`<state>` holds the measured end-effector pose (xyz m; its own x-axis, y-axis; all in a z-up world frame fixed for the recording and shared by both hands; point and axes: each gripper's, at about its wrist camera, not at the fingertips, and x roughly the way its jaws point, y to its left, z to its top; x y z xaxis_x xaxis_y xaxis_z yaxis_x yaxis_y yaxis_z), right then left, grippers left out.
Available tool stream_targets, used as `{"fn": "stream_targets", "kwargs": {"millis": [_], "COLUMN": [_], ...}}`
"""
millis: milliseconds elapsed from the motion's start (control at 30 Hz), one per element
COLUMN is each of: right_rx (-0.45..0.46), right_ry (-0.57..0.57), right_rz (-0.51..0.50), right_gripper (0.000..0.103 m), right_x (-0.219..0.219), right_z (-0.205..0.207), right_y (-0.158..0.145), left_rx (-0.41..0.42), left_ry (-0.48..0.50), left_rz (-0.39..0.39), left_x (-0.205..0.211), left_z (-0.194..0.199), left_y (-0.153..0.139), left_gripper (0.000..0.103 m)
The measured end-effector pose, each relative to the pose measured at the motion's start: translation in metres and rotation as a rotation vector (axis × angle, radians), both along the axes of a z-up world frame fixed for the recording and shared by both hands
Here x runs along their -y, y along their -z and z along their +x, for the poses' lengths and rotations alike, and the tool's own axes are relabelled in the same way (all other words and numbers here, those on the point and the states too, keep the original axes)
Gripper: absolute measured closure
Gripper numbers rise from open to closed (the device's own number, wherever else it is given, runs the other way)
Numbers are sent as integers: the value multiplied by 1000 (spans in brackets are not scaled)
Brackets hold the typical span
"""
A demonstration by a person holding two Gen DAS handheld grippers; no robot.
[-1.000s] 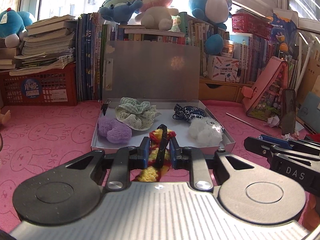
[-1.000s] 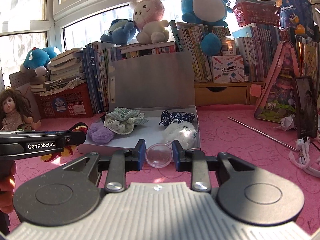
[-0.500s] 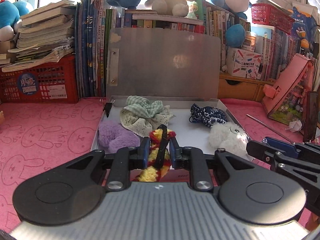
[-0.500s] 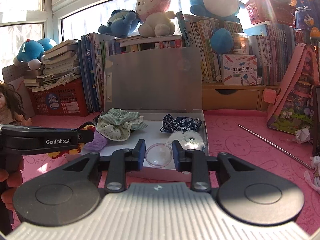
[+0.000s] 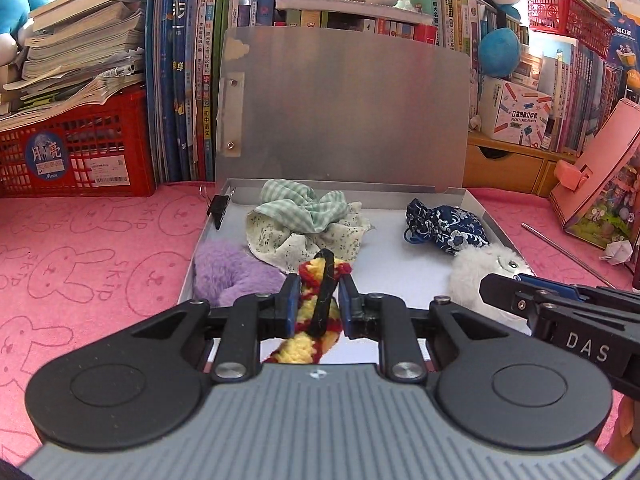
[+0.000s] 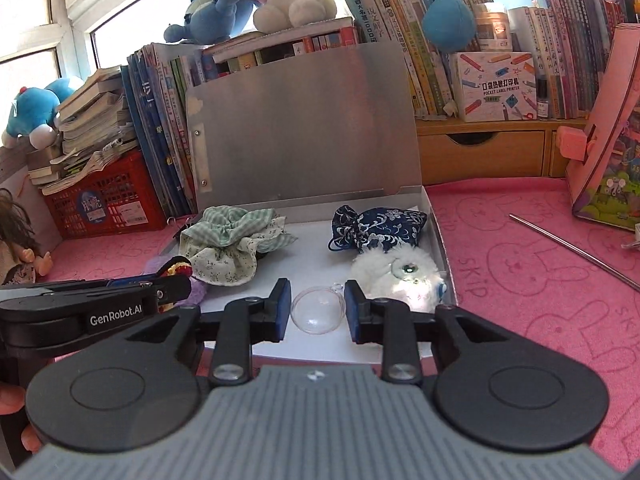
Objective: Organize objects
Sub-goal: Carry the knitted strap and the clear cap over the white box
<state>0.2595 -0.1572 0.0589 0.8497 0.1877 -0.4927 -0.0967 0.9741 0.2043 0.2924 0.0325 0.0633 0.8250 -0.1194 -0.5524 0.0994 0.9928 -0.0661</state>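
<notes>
The open metal box [image 5: 476, 216] lay on the pink mat [image 5: 80, 264], its lid upright against the books [image 5: 180, 80], bare floor left at centre. Scrunchies [image 5: 304, 228], a blue pouch [image 5: 444, 228] and a white fluffy toy [image 5: 484, 272] crowded the sides. The left gripper [image 5: 319, 300] was clamped on a yellow-red knitted piece [image 5: 316, 312]; the right gripper [image 6: 318, 308] pinched a clear dome [image 6: 318, 310] above the box's front.

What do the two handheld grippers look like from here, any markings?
Both alike: ribbed grey body, two round black discs, black linkage arms with silver screws, blue pads. The left gripper reads "GenRobot.AI" along its side, the right gripper reads "DAS".
</notes>
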Motion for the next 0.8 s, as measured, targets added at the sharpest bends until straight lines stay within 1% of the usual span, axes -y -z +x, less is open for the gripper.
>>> {"fn": "stream_targets", "kwargs": {"millis": [200,267,333,400,467,600,700,800], "right_rx": [-20,-20,-21,-31,-35,-51,-69,-83], "right_ry": [-8,-19,-21,-21,-14,-8,-2,-6], "right_rz": [22,27,35,69,100,154,159,138], "right_gripper": [70,70,70,70,70,70,70,70], "right_x": [3,4,6,11,16,23,23,20], "right_z": [13,18,26,38,48,64,73,79], "right_y": [4,3,0,-5,-9,-8,-4,2], "left_rx": [-16,-4,7,11,14,-7,-19,-19], "left_ry": [5,10,8,2,1,3,5,14], "left_rz": [5,25,19,2,7,13,7,14], "left_x": [-3,-3,-5,-8,-8,-8,-8,-7], "left_z": [16,27,38,48,54,64,68,70], "left_y": [5,2,-3,-6,-6,2,10,14], "left_gripper": [78,78,78,78,78,78,78,78]}}
